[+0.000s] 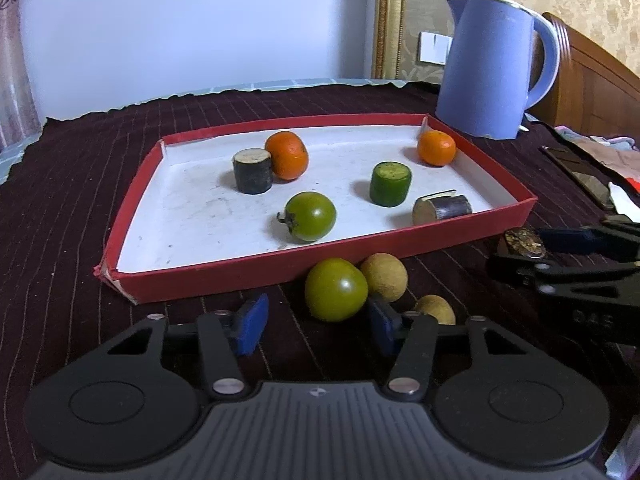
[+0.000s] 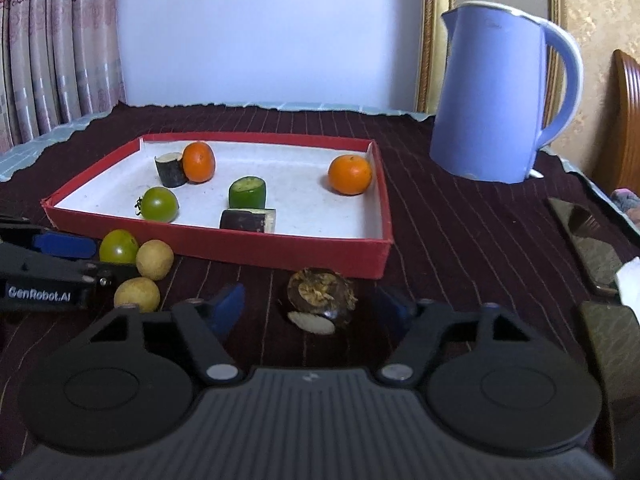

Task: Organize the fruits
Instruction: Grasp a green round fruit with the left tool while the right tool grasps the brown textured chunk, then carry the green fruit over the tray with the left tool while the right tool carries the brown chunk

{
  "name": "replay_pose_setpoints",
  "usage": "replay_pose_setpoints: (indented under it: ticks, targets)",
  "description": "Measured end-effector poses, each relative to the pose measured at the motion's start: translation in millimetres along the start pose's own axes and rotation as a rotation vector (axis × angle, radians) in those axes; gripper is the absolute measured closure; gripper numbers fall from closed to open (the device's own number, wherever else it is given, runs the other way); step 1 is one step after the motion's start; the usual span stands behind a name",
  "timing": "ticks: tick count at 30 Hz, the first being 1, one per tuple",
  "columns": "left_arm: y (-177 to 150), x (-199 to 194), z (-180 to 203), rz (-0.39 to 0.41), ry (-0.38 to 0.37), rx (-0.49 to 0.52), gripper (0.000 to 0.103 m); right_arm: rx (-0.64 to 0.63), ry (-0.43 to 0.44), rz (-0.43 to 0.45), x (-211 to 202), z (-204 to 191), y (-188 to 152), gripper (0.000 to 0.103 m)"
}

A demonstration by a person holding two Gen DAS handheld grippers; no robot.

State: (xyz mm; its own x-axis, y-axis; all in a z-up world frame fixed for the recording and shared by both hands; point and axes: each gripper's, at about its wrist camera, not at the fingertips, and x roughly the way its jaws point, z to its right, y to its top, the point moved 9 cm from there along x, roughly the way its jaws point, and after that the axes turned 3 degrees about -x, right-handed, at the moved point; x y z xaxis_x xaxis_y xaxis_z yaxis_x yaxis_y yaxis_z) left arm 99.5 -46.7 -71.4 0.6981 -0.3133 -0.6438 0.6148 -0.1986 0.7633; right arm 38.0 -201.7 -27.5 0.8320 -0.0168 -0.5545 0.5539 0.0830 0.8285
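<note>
A red tray (image 1: pixel 248 270) (image 2: pixel 224 246) with a white floor holds two oranges (image 1: pixel 286 155) (image 1: pixel 437 148), a green tomato (image 1: pixel 311 217), a green cylinder piece (image 1: pixel 390 184) and two dark cane pieces (image 1: pixel 253 171) (image 1: pixel 442 209). In front of the tray on the cloth lie a green tomato (image 1: pixel 336 289) (image 2: pixel 118 246), two tan round fruits (image 1: pixel 385 277) (image 1: pixel 435 309) and a dark water chestnut (image 2: pixel 322 295). My left gripper (image 1: pixel 318 324) is open, its pads on either side of the loose green tomato. My right gripper (image 2: pixel 314 306) is open around the water chestnut.
A blue electric kettle (image 1: pixel 492 68) (image 2: pixel 500 92) stands behind the tray's right corner. Dark flat items and cloths (image 2: pixel 584 236) lie at the right edge. A dark striped cloth (image 1: pixel 72 184) covers the table. Curtains hang at the far left.
</note>
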Motion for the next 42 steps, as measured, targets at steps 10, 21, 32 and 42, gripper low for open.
replay_pose_setpoints:
  ticks: [10,21,32,42]
  targets:
    - [-1.3,-4.9,3.3,0.008,-0.047,-0.019,0.075,0.045,-0.013,0.01,-2.1,6.4,-2.8,0.065]
    - [12.5,-32.9,-3.5,0.081,0.015,-0.02,0.075,0.028,0.006,0.066,-21.4,-5.8,8.0,0.065]
    - [33.6,-24.2,-15.9,0.088,0.112,-0.052,0.075,0.017,0.022,0.123,-30.4,-19.4,29.6,0.065]
    - [41.8,-15.2,-24.9,0.08,0.162,-0.068,0.075,-0.001,0.035,0.149,-27.5,-27.9,44.3,0.065]
